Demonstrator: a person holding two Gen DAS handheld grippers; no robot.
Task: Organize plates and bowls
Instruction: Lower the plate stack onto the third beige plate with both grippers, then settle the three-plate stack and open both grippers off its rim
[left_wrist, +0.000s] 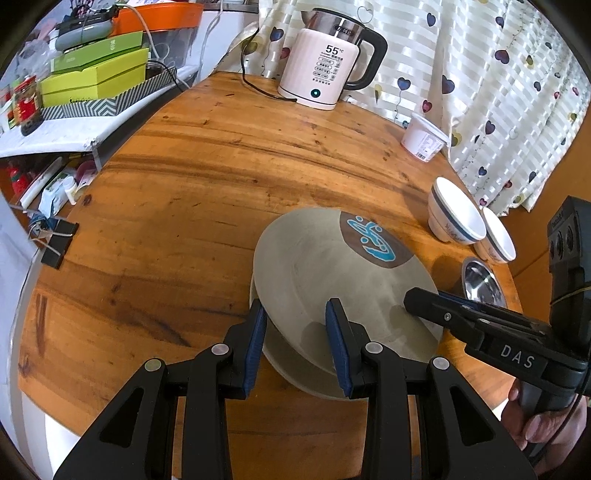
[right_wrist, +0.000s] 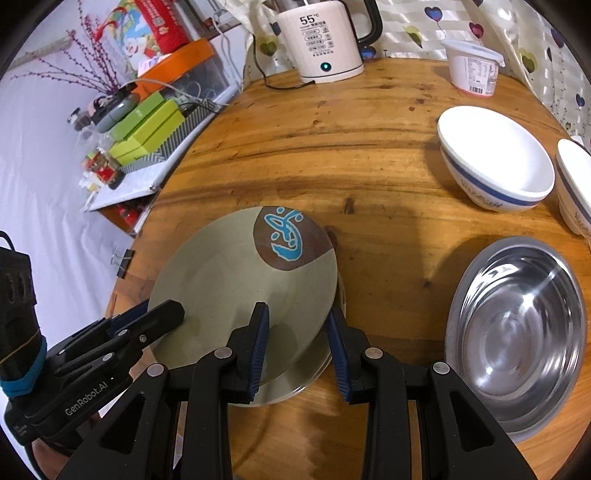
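Note:
A grey-green plate with a brown patch and blue motif (left_wrist: 332, 273) (right_wrist: 236, 280) lies tilted on top of another plate (left_wrist: 295, 373) (right_wrist: 291, 387) on the round wooden table (left_wrist: 184, 206). My left gripper (left_wrist: 297, 339) straddles its left rim, one finger over and one under, jaws apart. My right gripper (right_wrist: 297, 339) straddles its right rim the same way. Two white bowls with blue bands (right_wrist: 495, 162) (right_wrist: 576, 184) and a steel bowl (right_wrist: 517, 332) stand to the right.
A white electric kettle (left_wrist: 325, 62) with its cord and a white lidded tub (left_wrist: 424, 136) stand at the table's far edge. A cluttered shelf with green boxes (left_wrist: 92, 77) is left of the table. A heart-patterned curtain (left_wrist: 498, 92) hangs behind.

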